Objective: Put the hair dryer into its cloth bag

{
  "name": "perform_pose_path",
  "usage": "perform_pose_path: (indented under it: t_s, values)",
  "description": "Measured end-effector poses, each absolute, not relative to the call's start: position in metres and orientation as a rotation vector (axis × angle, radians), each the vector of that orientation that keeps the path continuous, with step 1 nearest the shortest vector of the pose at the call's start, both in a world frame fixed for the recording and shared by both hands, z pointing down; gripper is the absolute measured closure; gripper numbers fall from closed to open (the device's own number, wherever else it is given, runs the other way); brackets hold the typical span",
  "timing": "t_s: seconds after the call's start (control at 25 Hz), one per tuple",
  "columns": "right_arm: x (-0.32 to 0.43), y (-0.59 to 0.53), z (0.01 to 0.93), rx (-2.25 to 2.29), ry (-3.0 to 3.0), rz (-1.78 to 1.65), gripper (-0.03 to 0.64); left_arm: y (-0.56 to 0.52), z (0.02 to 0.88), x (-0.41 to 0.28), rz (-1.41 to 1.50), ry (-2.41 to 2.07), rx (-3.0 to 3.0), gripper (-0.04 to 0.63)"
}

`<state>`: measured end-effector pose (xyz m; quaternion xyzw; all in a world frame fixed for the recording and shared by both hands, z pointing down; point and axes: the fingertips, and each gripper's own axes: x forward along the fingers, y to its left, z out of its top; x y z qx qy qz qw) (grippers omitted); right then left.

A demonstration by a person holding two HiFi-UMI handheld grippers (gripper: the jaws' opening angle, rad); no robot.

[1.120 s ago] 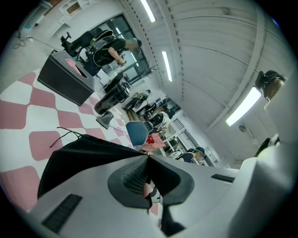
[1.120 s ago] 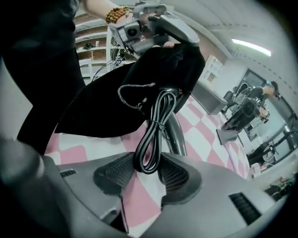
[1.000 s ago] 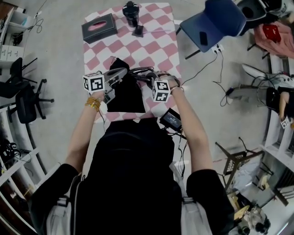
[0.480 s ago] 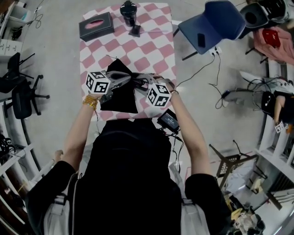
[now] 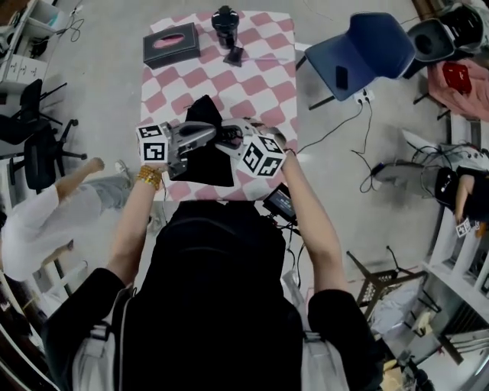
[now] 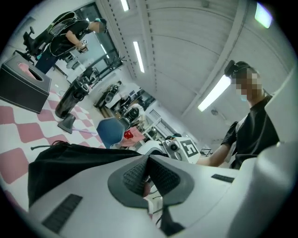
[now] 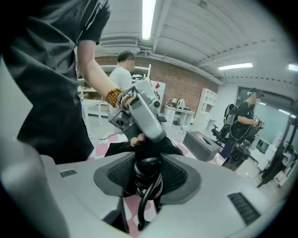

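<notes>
Cloth bag: soft matte black fabric, limp and creased, held up between the two grippers over the near end of the table. Its contents cannot be seen.
Left gripper: its ribbed dark pads are pressed together, pinching the bag's upper edge.
Right gripper: its jaws stand fairly wide, clamped on a coiled cord. The cord is thick and glossy black, with round loops stacked between the textured pads. Bag fabric is bunched just behind the loops.
Hair dryer: shiny black with a rounded barrel. It is at the far end of the table, outside the bag and well apart from it.
Nozzle: dark and flared, on the table just beside the hair dryer.
Table: flat top under a pink-and-white chequered cloth.
Tissue box: dark and rectangular, with pink tissue showing in the top slot. It sits near the hair dryer, to its left in the head view.
Chair: blue moulded seat with thin dark legs, on the floor to the right of the table.
</notes>
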<state>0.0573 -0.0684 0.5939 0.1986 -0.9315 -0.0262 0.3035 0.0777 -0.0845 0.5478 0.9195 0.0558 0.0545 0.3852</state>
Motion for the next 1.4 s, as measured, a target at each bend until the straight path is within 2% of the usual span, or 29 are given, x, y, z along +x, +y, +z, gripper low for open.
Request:
perform_pose_path:
  t_s: [0.24, 0.48, 0.6, 0.8, 0.96, 1.04, 1.16, 1.4]
  values:
    - [0.058, -0.070, 0.563, 0.471, -2.524, -0.040, 0.443, -0.101, 0.520, 0.052, -0.108, 0.081, 2.331, 0.578]
    - [0.057, -0.062, 0.560, 0.544, -2.470, -0.168, 0.440, -0.106, 0.511, 0.040, -0.165, 0.003, 2.357, 0.578]
    - [0.065, -0.059, 0.553, 0.606, -2.466, -0.187, 0.415, -0.107, 0.504, 0.039, -0.226, 0.010, 2.338, 0.578]
    - [0.100, -0.047, 0.549, 0.728, -2.403, -0.211, 0.382, -0.108, 0.493, 0.039, -0.277, 0.036, 2.326, 0.578]
    - [0.124, -0.045, 0.562, 0.781, -2.248, -0.359, 0.377, -0.106, 0.489, 0.042, -0.270, 0.067, 2.334, 0.578]
    - [0.127, -0.048, 0.568, 0.786, -2.190, -0.426, 0.383, -0.104, 0.487, 0.041, -0.263, 0.085, 2.335, 0.578]
    - [0.119, -0.054, 0.565, 0.803, -2.182, -0.479, 0.442, -0.102, 0.487, 0.041, -0.260, 0.104, 2.320, 0.578]
    - [0.090, -0.063, 0.517, 0.887, -2.404, -0.359, 0.457, -0.093, 0.481, 0.033, -0.205, 0.229, 2.344, 0.578]
